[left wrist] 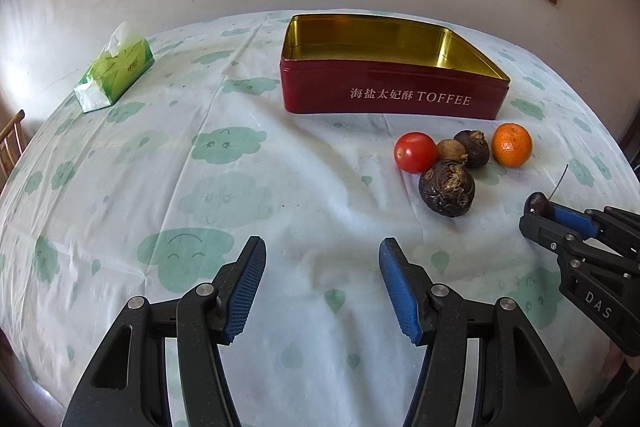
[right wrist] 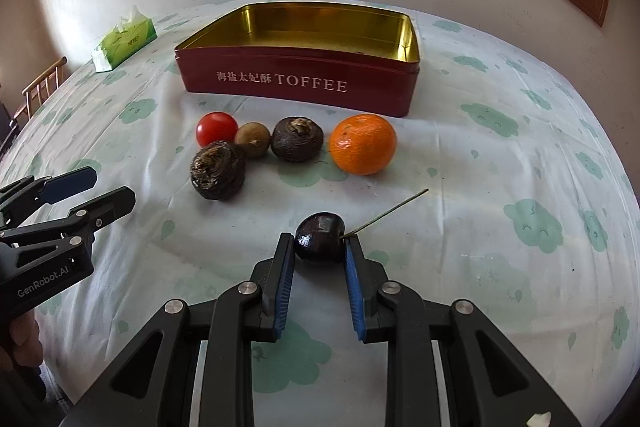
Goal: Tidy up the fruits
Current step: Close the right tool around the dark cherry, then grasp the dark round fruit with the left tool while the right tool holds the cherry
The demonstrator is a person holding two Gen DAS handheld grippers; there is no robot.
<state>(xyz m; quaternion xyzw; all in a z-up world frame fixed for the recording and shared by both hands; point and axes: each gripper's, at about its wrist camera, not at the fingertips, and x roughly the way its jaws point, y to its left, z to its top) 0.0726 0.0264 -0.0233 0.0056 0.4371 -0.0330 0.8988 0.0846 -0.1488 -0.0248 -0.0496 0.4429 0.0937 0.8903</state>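
A red TOFFEE tin (left wrist: 394, 95) (right wrist: 298, 83) stands open and empty at the back of the table. In front of it lie a red tomato (left wrist: 415, 152) (right wrist: 217, 129), a small brown fruit (left wrist: 451, 149) (right wrist: 251, 139), two dark water chestnuts (left wrist: 447, 193) (right wrist: 218, 169) (right wrist: 297, 139) and an orange mandarin (left wrist: 511, 144) (right wrist: 363, 143). My right gripper (right wrist: 319, 245) (left wrist: 538, 213) is shut on a dark cherry (right wrist: 319, 237) (left wrist: 538, 203) with a long stem, just above the cloth. My left gripper (left wrist: 322, 249) (right wrist: 100, 189) is open and empty, left of the fruits.
A green tissue pack (left wrist: 114, 71) (right wrist: 124, 41) lies at the back left. The table wears a white cloth with green cloud prints (left wrist: 224, 143). A wooden chair (right wrist: 40, 87) stands at the left edge. A wall and window are behind.
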